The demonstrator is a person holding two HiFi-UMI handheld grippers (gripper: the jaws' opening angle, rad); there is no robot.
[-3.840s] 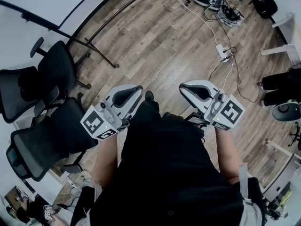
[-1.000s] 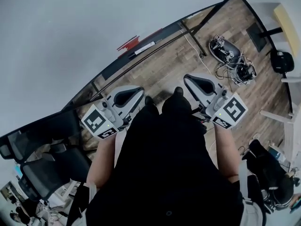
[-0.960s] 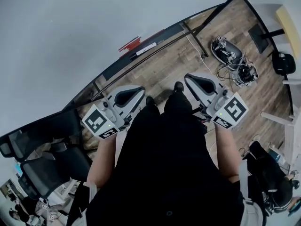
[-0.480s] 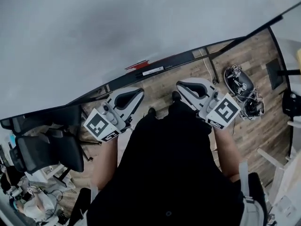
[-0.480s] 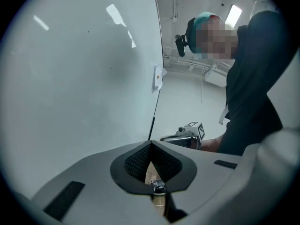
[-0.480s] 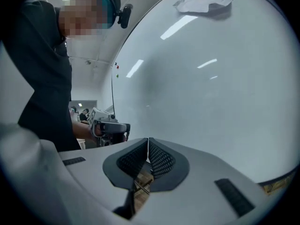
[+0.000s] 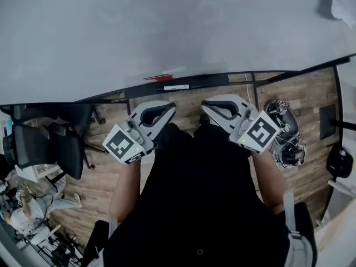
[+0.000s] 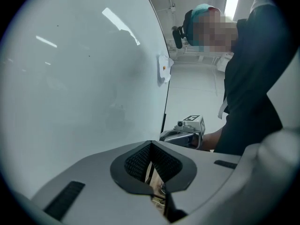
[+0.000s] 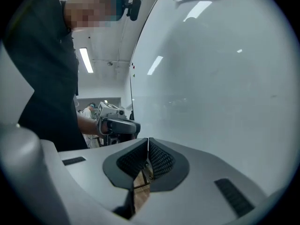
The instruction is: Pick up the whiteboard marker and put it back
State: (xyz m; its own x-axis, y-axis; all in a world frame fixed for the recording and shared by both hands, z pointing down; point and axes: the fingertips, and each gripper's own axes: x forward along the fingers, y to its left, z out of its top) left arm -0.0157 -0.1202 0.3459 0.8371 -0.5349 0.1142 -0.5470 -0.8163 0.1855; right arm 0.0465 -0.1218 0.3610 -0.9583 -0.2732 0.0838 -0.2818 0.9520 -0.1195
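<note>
The grey left hand-held gripper [image 7: 167, 107] [image 8: 151, 144] has its black ribbed jaws pressed together with nothing between them; the grey right hand-held gripper [image 7: 207, 103] [image 9: 148, 141] is likewise closed and empty; both are held out side by side, apart, before the large white whiteboard [image 7: 167, 26]. Just beyond their tips runs the narrow black ledge [image 7: 222, 80] at the board's foot; on it lies the white-barrelled whiteboard marker [image 7: 175, 87], lengthwise and untouched, with a small flat red thing [image 7: 159, 77] just beside it. Only the head view shows the marker, the wooden plank floor [image 7: 100, 177] and the black office chairs [image 7: 33, 143] at left; each gripper view shows instead the other hand-held gripper against the board, and the left one a white paper scrap [image 8: 164, 69] at the board's edge. Against half a second ago, the ledge now lies nearly level across the head view, and the chairs sit farther left.
</note>
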